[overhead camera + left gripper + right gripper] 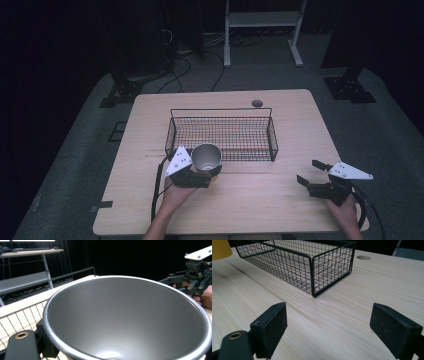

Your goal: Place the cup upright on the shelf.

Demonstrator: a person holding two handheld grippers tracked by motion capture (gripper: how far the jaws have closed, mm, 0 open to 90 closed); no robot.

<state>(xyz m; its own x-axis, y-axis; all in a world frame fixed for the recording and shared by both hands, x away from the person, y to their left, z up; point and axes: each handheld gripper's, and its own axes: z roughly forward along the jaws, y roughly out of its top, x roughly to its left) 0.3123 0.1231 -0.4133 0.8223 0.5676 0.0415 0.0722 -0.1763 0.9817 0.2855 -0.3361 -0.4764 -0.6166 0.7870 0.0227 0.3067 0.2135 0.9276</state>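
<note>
Metal cup [206, 156] upright, mouth up, long axis vertical, at wire basket's [222, 132] front left edge. Left claw [199, 176] clamps it from below-front, hand low. Right claw [311, 175], jaws spread wide, empty, over bare worktop [260, 200], pointing left.

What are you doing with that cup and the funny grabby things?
A person holds tongs in each hand at a wooden table. The left tongs grip a metal cup, open side up and nothing visible inside, just in front of the near-left corner of a black wire basket. The right tongs are open and hold nothing, off to the right over bare table. Nothing shows in the basket.
</note>
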